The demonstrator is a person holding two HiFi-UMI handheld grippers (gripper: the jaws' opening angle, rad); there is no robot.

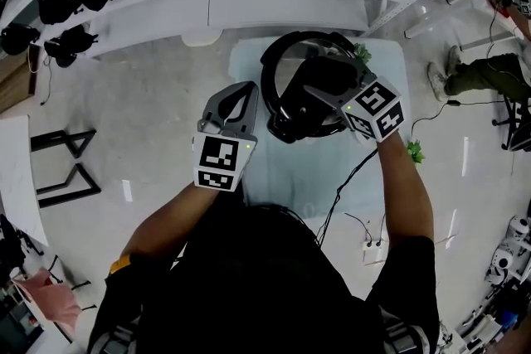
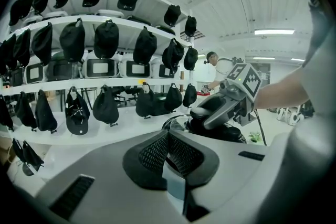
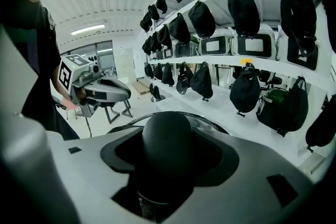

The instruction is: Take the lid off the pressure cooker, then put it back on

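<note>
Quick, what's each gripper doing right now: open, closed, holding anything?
Left gripper: closed, holding nothing.
Right gripper: closed on the lid knob.

Left tongs [image 2: 167,136] closed, right tongs [image 3: 169,147] clamped.

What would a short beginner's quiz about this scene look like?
1. What is the right gripper closed on?
A) a black cap
B) the knob of the lid
C) nothing
2. True or false: the left gripper has its jaws wide open.
3. Fill in: in the head view, the left gripper is on the ____ side of the pressure cooker.

Key: 1 B; 2 false, its jaws are together with nothing between them; 3 left.
</note>
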